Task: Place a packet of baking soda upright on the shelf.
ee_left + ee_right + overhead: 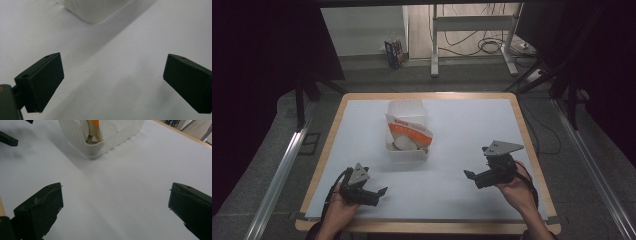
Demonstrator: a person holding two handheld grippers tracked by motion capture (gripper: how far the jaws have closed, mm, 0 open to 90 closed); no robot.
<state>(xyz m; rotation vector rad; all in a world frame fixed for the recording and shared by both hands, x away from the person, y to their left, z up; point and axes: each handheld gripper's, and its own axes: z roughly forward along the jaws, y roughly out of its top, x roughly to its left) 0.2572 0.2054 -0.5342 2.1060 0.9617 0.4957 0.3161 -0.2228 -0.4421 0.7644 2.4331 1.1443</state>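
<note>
I hold both grippers, left gripper [379, 192] and right gripper [468, 175], released and empty (flanking approach), short of the translucent tub [408, 150] holding an orange packet [409, 131].

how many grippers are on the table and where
2. The left gripper is at the near left of the table; the right gripper is at the near right. Both are open and empty, short of the clear tub.

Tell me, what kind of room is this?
Probably a lab or workshop for recording tasks. A white-topped table holds a clear plastic bin, a person holds a left gripper and right gripper, and cables lie on the floor behind.
</note>
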